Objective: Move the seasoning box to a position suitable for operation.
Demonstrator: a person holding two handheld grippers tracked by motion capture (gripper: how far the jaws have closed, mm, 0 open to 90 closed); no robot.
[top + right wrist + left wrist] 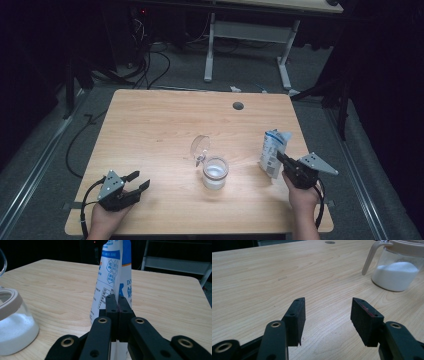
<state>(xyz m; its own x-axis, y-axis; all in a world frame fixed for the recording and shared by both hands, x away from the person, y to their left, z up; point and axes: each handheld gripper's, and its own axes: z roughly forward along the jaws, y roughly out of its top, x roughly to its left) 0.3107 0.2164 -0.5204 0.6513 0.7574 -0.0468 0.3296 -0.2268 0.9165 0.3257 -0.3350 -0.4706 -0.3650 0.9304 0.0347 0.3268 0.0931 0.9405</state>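
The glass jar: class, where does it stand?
High view: the glass jar stands lid-open near the table's middle, between both tools, left of the white-and-blue bag.

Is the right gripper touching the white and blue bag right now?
Touching. In the right gripper view the right gripper has its jaws pressed together on the edge of the bag, which stands upright between them.

On the table (150, 125), the jar (215, 172) stands between the left gripper (136, 183) and the pouch (273, 151) at right
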